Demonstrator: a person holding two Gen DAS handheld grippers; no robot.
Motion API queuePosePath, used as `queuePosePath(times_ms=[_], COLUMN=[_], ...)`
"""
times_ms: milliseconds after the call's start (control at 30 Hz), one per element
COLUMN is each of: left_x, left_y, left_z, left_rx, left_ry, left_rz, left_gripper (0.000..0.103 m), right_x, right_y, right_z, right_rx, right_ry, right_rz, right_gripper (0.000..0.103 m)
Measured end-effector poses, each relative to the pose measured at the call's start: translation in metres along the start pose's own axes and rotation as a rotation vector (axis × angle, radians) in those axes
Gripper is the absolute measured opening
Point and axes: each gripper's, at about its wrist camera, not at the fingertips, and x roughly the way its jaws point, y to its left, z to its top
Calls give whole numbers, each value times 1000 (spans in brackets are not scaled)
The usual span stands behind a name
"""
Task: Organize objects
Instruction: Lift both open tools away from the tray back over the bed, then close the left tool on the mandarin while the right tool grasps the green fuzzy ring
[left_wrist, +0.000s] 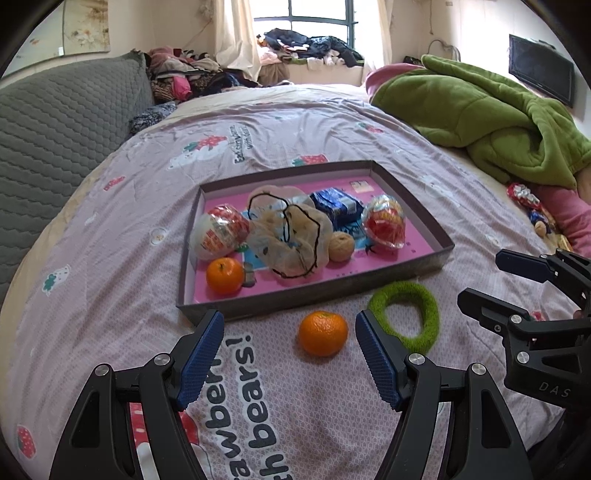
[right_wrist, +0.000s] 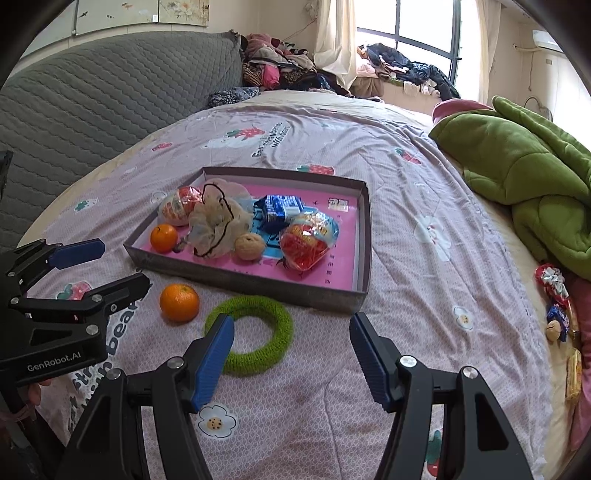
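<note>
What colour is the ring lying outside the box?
Green ring; clearest in the right wrist view.

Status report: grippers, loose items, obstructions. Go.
Left hand-held gripper open, right hand-held gripper open, both empty. Orange and green ring outside tray. Nothing blocking.

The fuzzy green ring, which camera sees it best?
The right wrist view: the green ring lies nearly whole and close, only its near-left edge behind the right claw. In the left wrist view the ring sits off-centre, partly hidden by the left claw.

Left tool (left_wrist: 290, 354) jaws wide, empty; right tool (right_wrist: 291, 354) likewise; both angled down.
</note>
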Motion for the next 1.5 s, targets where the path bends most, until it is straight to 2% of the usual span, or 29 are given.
queuePosePath(times_ms=[633,1033,1500], left_x=[32,46,59], left_y=[-3,-3,-4], left_z=[-16,-18,-15], left_rx=[10,-6,-15], left_ry=[72,86,90], left_rz=[-25,-49,-35], left_gripper=[75,75,75], right_x=[31,48,65], right_y=[-3,-6,-5], right_z=[-11,-12,-11], right_rx=[23,42,58], right_ry=[52,71,85], right_rz=[5,5,3], right_gripper=[65,65,65])
